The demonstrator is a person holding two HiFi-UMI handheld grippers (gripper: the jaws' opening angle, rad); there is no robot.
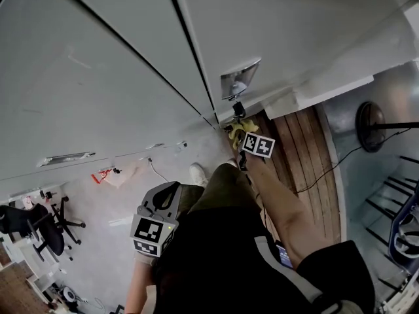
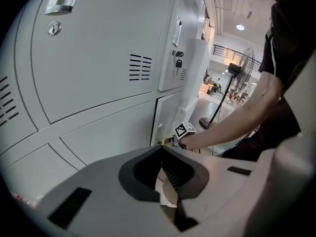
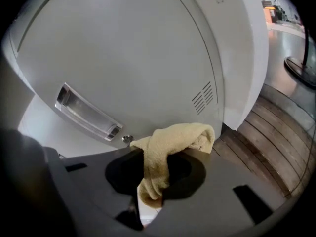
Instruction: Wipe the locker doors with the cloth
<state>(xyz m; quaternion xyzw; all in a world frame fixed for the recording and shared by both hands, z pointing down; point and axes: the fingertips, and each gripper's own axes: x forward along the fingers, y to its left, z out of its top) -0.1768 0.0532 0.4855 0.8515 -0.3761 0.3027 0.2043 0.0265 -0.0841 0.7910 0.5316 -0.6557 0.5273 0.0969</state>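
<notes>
Only in the right gripper view can the grasp be read: the pale yellow terry cloth is pinched between the jaws of the right gripper, one end hanging down into the dark hollow and the bunched end lying close against the grey-white metal locker doors. It sits just below a recessed chrome handle and a small round keyhole lock, though contact with the door cannot be confirmed. In the head view the same cloth is seen only as a small yellow patch low on the lockers, under the handle, with the right gripper stretched out on a bare forearm. The left gripper is held back beside the person's body, well apart from the doors. Its own view shows its jaws pressed together with nothing between them, and it also gives the side-on sight of the reaching arm (which hides part of the lower doors). A brown wooden plank floor runs along the locker foot. A black pedestal fan stands beyond it, only its round base showing from above. A black office chair is seen only in the head view, far to the left.
</notes>
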